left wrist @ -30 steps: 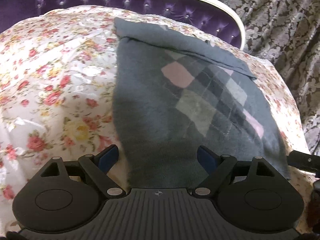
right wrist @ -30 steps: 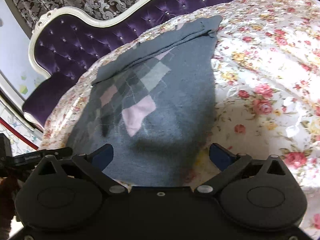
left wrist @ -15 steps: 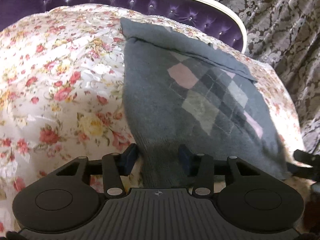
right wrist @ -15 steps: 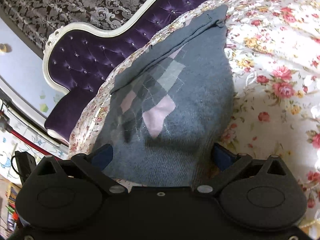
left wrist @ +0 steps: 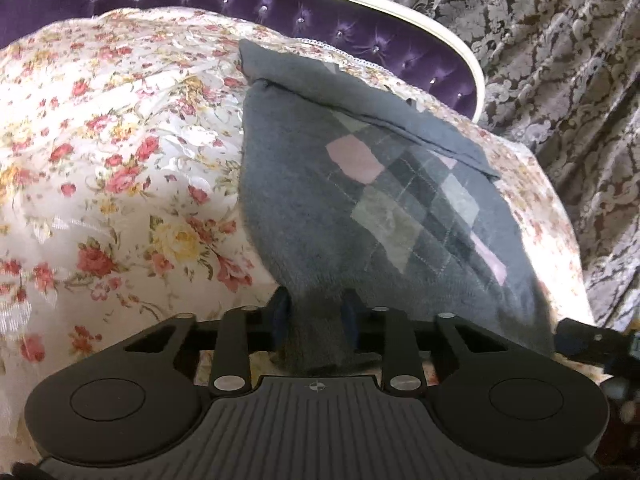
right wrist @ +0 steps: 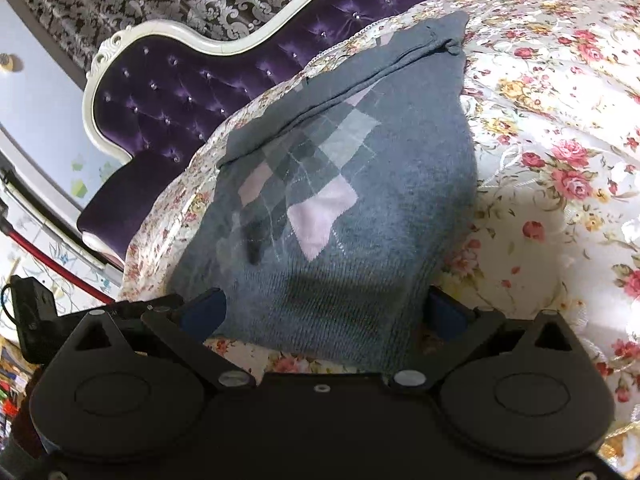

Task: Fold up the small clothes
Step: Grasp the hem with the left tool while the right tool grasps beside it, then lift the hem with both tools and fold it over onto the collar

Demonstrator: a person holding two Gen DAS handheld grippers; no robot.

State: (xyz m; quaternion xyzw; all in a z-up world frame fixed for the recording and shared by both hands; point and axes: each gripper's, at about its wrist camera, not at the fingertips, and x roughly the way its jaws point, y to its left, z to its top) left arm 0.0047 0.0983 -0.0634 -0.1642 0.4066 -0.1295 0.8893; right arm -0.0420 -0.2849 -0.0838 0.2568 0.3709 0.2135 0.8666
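A grey knit sweater (left wrist: 360,208) with a pink and grey argyle panel lies on the floral bedspread (left wrist: 120,160), its far part folded over. My left gripper (left wrist: 316,312) is shut on the sweater's near hem, which bunches between the blue pads. In the right wrist view the same sweater (right wrist: 352,208) fills the middle. My right gripper (right wrist: 324,312) is open, its blue pads wide apart with the near hem lying between them. The other gripper shows at the left edge (right wrist: 36,312).
A purple tufted headboard (left wrist: 280,12) with a white frame runs behind the bed. Patterned grey curtains (left wrist: 560,60) hang at the right. The bed's edge drops off beside the sweater (right wrist: 160,216). Floral bedspread extends to the right in the right wrist view (right wrist: 560,140).
My left gripper has closed from wide open onto the sweater's near hem. My right gripper stayed open and moved closer over the hem.
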